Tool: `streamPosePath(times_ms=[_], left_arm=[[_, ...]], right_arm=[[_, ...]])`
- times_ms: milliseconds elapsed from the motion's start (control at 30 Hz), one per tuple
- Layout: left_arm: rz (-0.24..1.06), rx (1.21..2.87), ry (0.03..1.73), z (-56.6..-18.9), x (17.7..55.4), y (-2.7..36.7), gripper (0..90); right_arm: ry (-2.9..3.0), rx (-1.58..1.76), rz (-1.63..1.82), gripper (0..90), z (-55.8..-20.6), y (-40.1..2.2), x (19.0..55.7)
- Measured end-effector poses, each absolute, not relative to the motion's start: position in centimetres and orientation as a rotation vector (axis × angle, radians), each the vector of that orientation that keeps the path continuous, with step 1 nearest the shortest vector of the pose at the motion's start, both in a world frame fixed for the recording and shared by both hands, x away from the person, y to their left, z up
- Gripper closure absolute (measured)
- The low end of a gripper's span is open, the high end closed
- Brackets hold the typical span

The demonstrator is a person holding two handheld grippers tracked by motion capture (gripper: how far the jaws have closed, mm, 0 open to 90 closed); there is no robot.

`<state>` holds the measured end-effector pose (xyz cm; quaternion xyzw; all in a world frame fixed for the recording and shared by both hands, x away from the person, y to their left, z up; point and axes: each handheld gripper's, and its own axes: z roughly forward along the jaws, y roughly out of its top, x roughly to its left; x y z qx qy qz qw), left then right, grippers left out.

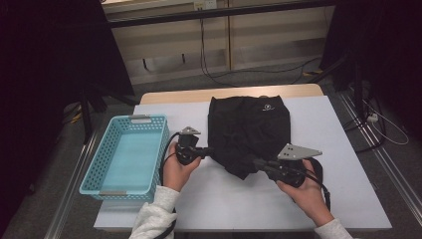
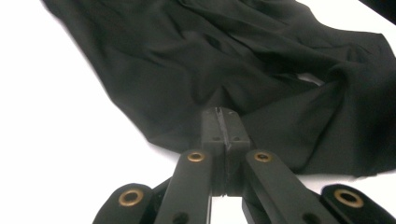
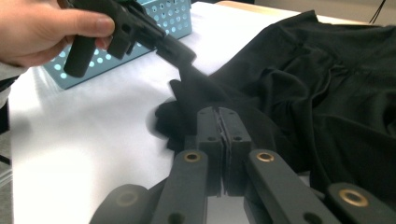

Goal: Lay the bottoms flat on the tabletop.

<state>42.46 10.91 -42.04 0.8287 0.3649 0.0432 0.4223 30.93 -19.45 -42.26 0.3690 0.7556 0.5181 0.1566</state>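
High view shows a white table [image 1: 343, 149] on grey floor [image 1: 59, 169], with a black garment [image 1: 249, 129] at centre and a blue basket [image 1: 130, 154] at nine o'clock. Left gripper [image 1: 211, 151] and right gripper [image 1: 256, 162] each pinch the garment's near edge, jaws closed on cloth.

Count on the table: one black garment [image 1: 249, 132], one light blue perforated basket [image 1: 127, 154], two handheld grippers, left gripper [image 1: 208, 151] and right gripper [image 1: 259, 163], one white table cover [image 1: 338, 149].

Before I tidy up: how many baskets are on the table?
1. The blue basket sits at the table's left edge, beside the left gripper and black garment.
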Motion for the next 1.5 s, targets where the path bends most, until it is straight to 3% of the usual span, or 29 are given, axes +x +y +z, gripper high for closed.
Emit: streamPosePath(times_ms=[333,600,800,1100,1200,1300,1367,1500], left_arm=[[0.122,2.058,0.947,-42.4,43.1,11.8,90.0],[0.121,2.009,0.961,-41.2,43.2,12.8,90.0],[0.108,2.028,0.934,-41.2,42.9,12.0,90.0],[0.122,2.071,0.912,-42.2,42.5,10.7,90.0],[0.134,2.085,0.903,-42.5,42.4,10.2,90.0],[0.133,2.094,0.901,-42.9,42.2,9.7,90.0],[0.13,2.116,0.892,-43.3,42.1,9.2,90.0],[0.142,2.125,0.9,-43.5,42.2,9.2,90.0]], right_arm=[[2.234,1.084,1.254,87.5,-43.6,-20.4,31.6],[2.193,1.11,1.278,76.6,-43.3,-21.0,31.6],[2.296,0.973,1.29,62.0,-43.7,-17.1,31.3],[2.435,0.931,1.191,54.1,-46.3,-12.8,31.7],[2.453,0.905,1.134,55.2,-46.7,-12.2,31.8],[2.447,0.877,1.132,82.5,-46.8,-12.0,31.8],[2.442,0.89,1.155,88.0,-47.0,-12.3,32.1],[2.409,0.946,1.234,89.1,-46.1,-13.6,32.0]])
